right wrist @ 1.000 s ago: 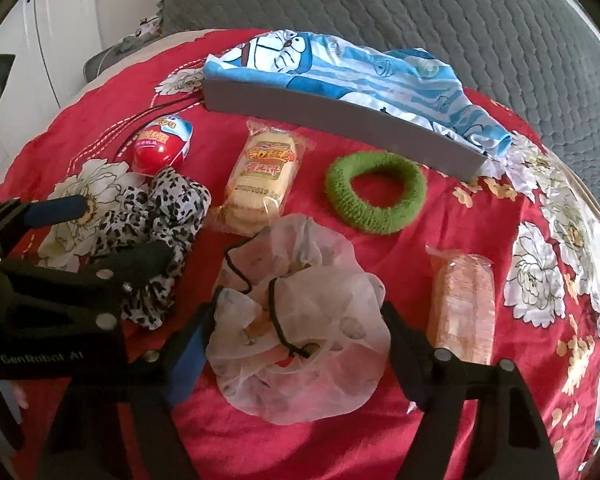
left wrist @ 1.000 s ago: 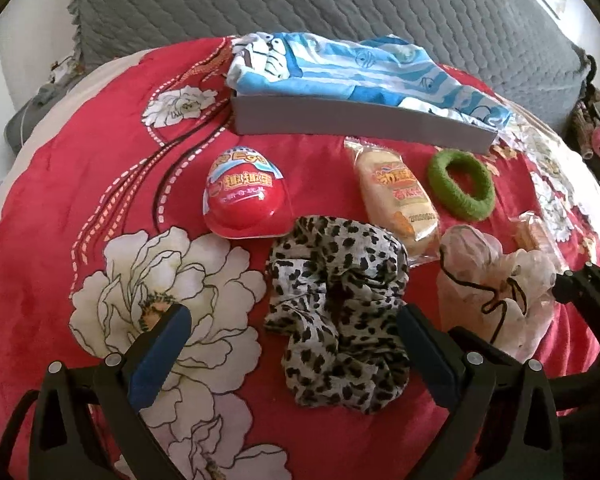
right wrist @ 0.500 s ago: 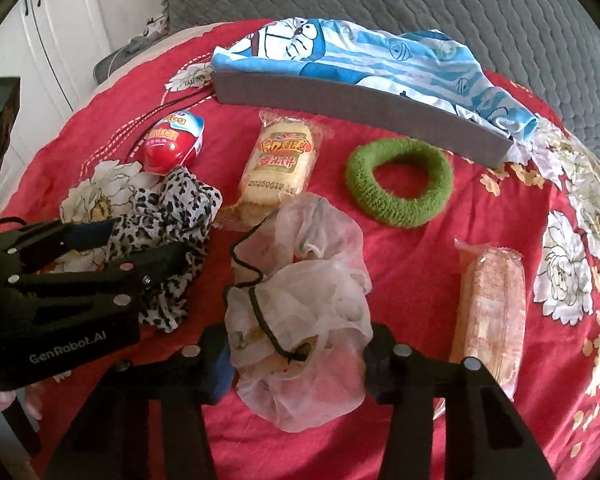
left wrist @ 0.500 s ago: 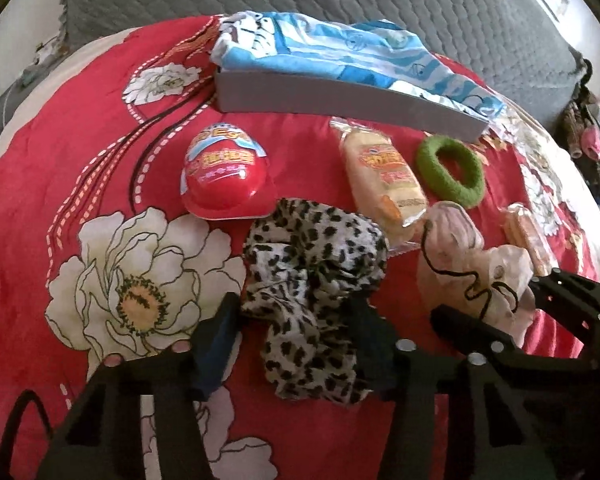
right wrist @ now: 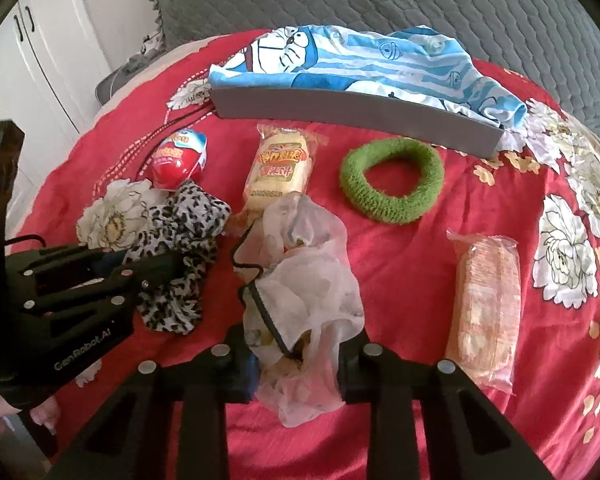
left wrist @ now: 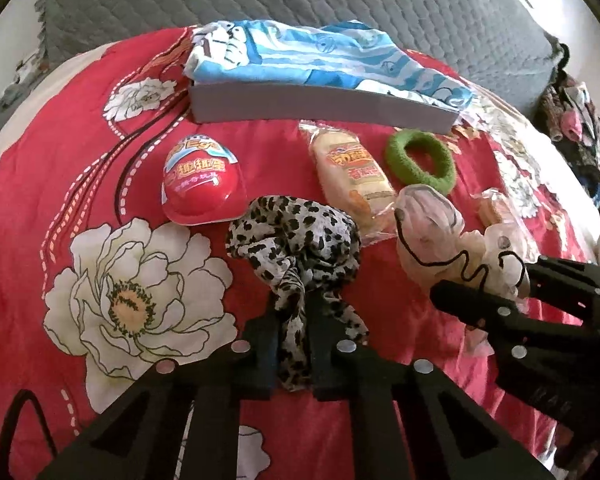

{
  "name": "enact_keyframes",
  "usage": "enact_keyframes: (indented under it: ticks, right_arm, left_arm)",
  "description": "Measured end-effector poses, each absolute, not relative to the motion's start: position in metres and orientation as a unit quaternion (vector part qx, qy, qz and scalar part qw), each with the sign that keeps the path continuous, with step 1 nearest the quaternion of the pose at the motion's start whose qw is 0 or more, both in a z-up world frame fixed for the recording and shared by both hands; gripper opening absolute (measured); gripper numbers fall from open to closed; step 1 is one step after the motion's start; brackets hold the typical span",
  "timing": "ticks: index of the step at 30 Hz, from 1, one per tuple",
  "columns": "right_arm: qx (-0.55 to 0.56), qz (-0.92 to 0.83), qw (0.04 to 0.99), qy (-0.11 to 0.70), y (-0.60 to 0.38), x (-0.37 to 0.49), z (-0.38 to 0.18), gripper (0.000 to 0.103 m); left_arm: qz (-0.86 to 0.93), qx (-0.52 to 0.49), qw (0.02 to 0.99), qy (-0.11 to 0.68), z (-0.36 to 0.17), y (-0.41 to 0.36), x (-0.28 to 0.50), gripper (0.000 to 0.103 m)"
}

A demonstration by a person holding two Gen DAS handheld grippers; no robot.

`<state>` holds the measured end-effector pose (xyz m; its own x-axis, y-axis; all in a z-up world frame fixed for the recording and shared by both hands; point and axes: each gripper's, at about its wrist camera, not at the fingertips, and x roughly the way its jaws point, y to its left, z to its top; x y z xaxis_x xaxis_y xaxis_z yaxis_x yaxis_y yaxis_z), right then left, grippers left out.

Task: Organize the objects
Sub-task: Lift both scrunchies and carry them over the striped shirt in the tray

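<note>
Soft, light fabric: the leopard-print scrunchie [left wrist: 296, 240] and the sheer beige scrunchie [right wrist: 300, 280] lie on the red floral bedspread [left wrist: 80, 184], before the grey box [left wrist: 320, 106]. Both will bunch and sag, so pinching a gathered fold suits them. Left gripper [left wrist: 292, 344] is clamped on the leopard one, right gripper [right wrist: 296, 356] apparently on the beige; a second earlier both sets of jaws stood wide and have just been closing.
</note>
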<state>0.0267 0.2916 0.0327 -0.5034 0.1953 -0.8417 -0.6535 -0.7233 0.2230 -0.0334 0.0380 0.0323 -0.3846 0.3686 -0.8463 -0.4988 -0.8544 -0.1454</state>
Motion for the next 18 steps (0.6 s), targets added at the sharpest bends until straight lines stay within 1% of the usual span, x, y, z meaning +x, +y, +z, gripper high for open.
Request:
enact_keyframes:
  ticks: [13,18]
  right_arm:
    - [-0.408,0.828,0.258,0.284,0.287,0.042,0.05,0.028]
    - [-0.404,0.829,0.255,0.291,0.286,0.046,0.057,0.028]
  left_arm:
    - [0.822,-0.491,0.285,0.036,0.052,0.032,-0.03,0.008]
    - [0.827,-0.482,0.285,0.055,0.066,0.038,-0.028,0.008]
